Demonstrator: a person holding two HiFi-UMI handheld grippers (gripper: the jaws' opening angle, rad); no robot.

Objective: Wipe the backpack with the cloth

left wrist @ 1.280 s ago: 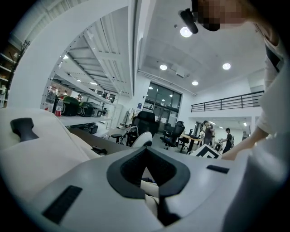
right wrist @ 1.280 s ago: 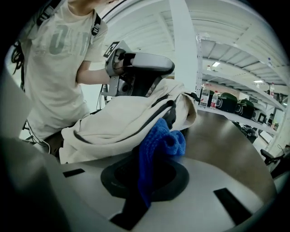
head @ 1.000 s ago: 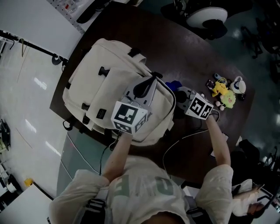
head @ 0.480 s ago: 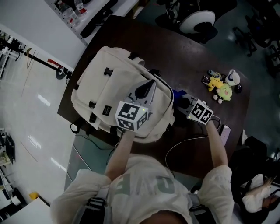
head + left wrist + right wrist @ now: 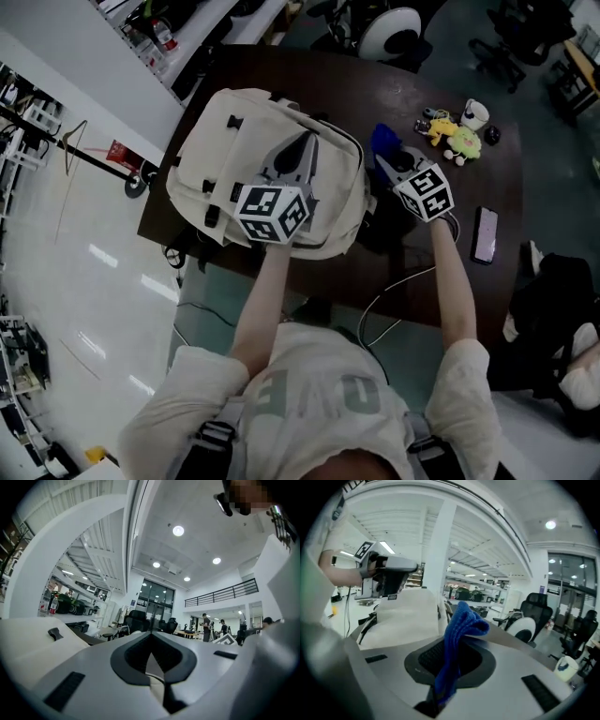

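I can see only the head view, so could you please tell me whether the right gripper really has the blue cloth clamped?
Observer: Yes. In the right gripper view the right gripper has its jaws shut on the cloth, and the cloth's free end flops over above them.
Operator: Thank you. Are the left gripper's jaws holding anything where it lies on the backpack?
Observer: In the left gripper view the left gripper has its jaws together, with only a pale sliver in the gap. I cannot tell whether that sliver is fabric of the backpack.
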